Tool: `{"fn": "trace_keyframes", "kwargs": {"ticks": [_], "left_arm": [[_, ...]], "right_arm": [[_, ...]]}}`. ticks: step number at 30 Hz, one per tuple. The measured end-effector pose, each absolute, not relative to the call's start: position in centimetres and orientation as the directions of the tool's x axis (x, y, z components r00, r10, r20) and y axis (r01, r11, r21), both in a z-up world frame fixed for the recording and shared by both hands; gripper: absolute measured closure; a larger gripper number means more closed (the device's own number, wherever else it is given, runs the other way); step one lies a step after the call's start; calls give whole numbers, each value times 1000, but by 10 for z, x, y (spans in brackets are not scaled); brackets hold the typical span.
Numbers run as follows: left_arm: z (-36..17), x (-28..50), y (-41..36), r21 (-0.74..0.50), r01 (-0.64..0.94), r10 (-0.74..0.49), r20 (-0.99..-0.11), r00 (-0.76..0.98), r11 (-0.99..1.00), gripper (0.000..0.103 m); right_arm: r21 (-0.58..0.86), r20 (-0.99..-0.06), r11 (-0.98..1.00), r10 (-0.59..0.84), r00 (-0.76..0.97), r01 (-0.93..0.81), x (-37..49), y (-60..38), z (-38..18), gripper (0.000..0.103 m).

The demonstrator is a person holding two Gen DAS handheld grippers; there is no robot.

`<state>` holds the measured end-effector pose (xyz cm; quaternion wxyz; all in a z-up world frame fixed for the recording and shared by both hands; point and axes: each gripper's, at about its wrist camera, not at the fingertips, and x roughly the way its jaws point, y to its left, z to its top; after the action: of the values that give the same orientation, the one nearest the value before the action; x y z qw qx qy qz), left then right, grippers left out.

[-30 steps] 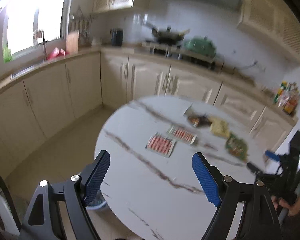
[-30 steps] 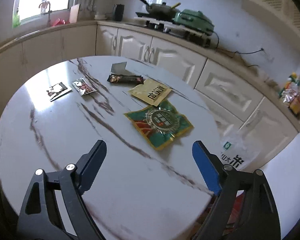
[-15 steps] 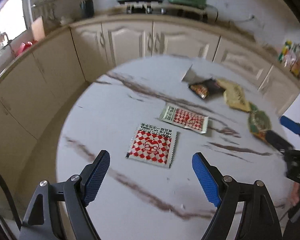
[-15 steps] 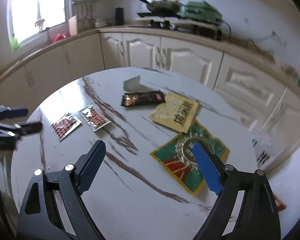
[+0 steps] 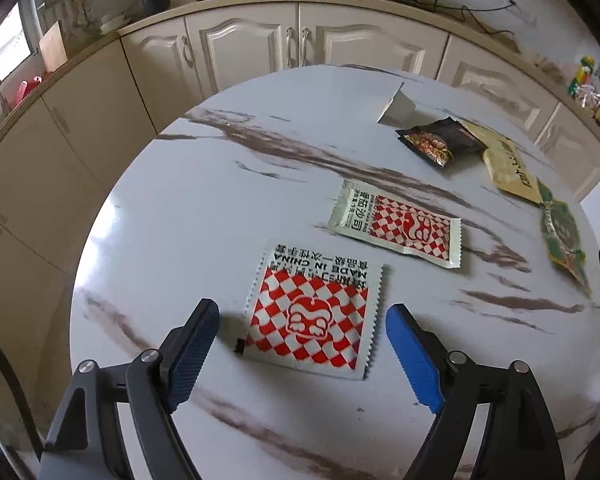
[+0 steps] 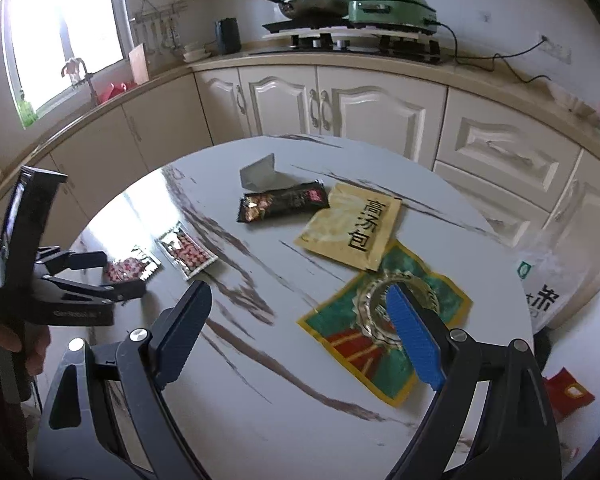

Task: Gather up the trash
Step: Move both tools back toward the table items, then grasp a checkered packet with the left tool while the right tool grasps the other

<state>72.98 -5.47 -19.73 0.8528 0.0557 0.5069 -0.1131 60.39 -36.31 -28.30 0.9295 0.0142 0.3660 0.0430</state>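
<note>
1. While the left gripper (image 5: 302,330) hangs wide open and empty, a flat square red-and-white chequered foil sachet (image 5: 314,312) lies on the round white marble-patterned table (image 5: 188,208) between its fingers, untouched.
2. The right gripper (image 6: 300,312), equally wide and empty, hovers over a flat green-and-red foil packet (image 6: 364,340), beneath its right finger.
3. Beyond that finger stands a translucent plastic bag (image 6: 548,276), contents unclear.

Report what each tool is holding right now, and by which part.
Nothing is held. The left tool hangs open over a red-checked sachet; the right tool is open above the green wrapper.
</note>
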Motion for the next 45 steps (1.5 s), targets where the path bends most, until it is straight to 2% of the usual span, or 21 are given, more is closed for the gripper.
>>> {"fn": "trace_keyframes", "kwargs": {"ticks": [3, 4, 5, 7, 18, 19, 20, 21, 31, 45], "left_arm": [[-204, 732, -60, -18, 264, -142, -877, 459, 964, 23], [-205, 731, -60, -21, 273, -149, -877, 457, 962, 28], [-204, 729, -62, -24, 287, -159, -876, 456, 958, 40], [-199, 725, -64, -25, 307, -169, -876, 452, 951, 52], [-188, 708, -58, -38, 321, -190, -870, 455, 946, 62], [-187, 707, -56, -52, 321, -201, -869, 452, 946, 69], [-186, 706, -55, -82, 337, -233, -868, 438, 938, 88], [-186, 705, -55, -102, 343, -252, -868, 427, 934, 95], [-183, 696, -48, -125, 328, -269, -858, 439, 936, 97], [-162, 665, 4, -143, 251, -256, -823, 507, 957, 97]], "right_arm": [[61, -677, 996, 94, 730, -72, 606, -360, -283, 15], [66, -676, 995, 100, 730, -75, 606, -359, -283, 15], [72, -676, 995, 103, 730, -74, 606, -359, -283, 15], [80, -675, 994, 106, 730, -70, 607, -360, -283, 15], [119, -691, 991, 132, 710, -69, 612, -352, -285, 15], [124, -691, 990, 137, 710, -71, 612, -350, -285, 15], [130, -692, 989, 139, 708, -67, 614, -349, -285, 15], [136, -693, 989, 141, 707, -63, 614, -349, -286, 15], [150, -723, 986, 160, 672, -74, 630, -329, -299, 15], [91, -797, 957, 235, 556, -275, 702, -246, -341, 17]]}}
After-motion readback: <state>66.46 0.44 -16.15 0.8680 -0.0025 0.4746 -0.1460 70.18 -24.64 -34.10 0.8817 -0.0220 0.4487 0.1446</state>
